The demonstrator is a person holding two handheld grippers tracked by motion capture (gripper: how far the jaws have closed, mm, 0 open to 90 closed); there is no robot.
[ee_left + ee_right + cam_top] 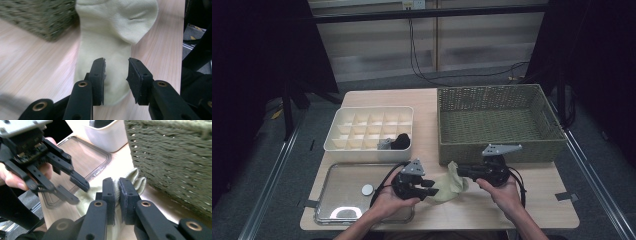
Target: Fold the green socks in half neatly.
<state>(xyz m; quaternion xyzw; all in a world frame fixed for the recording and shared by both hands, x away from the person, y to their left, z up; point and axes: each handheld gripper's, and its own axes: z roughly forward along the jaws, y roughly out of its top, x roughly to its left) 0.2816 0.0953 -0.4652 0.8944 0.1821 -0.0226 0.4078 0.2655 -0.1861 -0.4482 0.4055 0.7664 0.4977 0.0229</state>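
Right gripper (116,195) pinching sock (112,37), left gripper (116,75) parted

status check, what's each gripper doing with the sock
Right gripper shut on pale green sock at its cuff. Left gripper open above the toe end, pads off the fabric. Wicker basket close beside; nothing blocking.

One pale green sock (447,186) lies on one wooden table (532,197), alongside one woven basket (499,125), one white divided organizer box (371,131), one metal tray (344,192) bearing one small round disc (367,189), and two hand-held tongs (428,187) (462,171).
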